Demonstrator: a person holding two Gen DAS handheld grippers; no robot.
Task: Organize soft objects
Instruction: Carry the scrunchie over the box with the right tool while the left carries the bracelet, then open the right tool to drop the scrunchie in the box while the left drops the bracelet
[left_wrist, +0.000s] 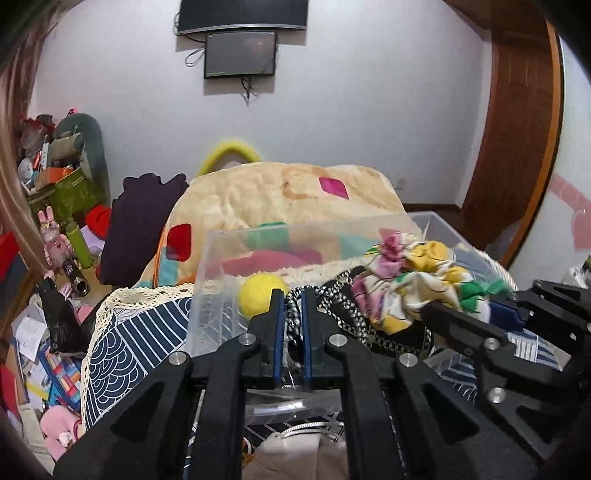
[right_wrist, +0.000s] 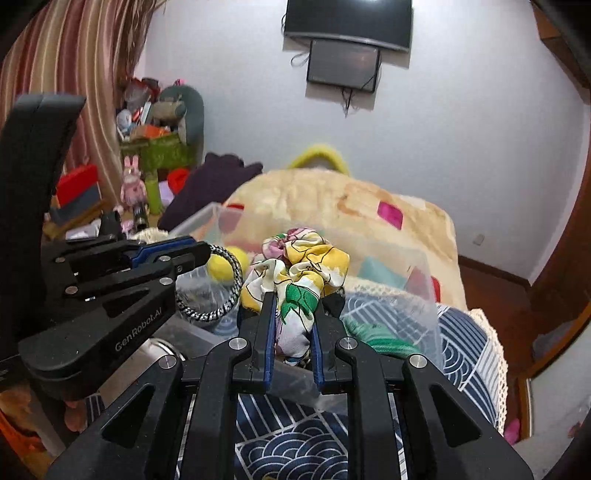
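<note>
A: Above the clear plastic bin (left_wrist: 207, 258), both grippers hold something. The left gripper (left_wrist: 292, 295) has its jaws pinched on a black-and-white braided band (left_wrist: 354, 314), which loops out to the right of the blue pads.

B: And the right gripper (right_wrist: 291, 314)?

A: Its jaws are clamped on a floral scrunchie (right_wrist: 299, 269), yellow, white, pink and green, bunched up above the fingertips. From the left wrist view the same floral scrunchie (left_wrist: 413, 284) hangs just right of the braided band, touching it.

B: Where do the two grippers sit relative to the bin?

A: Both are at its near edge, close beside each other. In the right wrist view the left gripper (right_wrist: 192, 254) comes in from the left, and the braided band (right_wrist: 218, 288) hangs from it as a ring in front of the bin's left part.

B: What lies in the bin?

A: A yellow ball (left_wrist: 260, 295) near its front left corner, just behind the left jaws. Something green (right_wrist: 384, 339) and fuzzy lies toward the bin's right side; I cannot tell what it is.

B: And beneath the bin?

A: A navy wave-patterned cloth (right_wrist: 295, 446) with a cream lace edge (left_wrist: 122, 299). Behind the bin rises a cream plush blanket (left_wrist: 266, 195) with red and pink patches, and beyond that a dark monitor (left_wrist: 240, 53) hangs on the wall.
</note>
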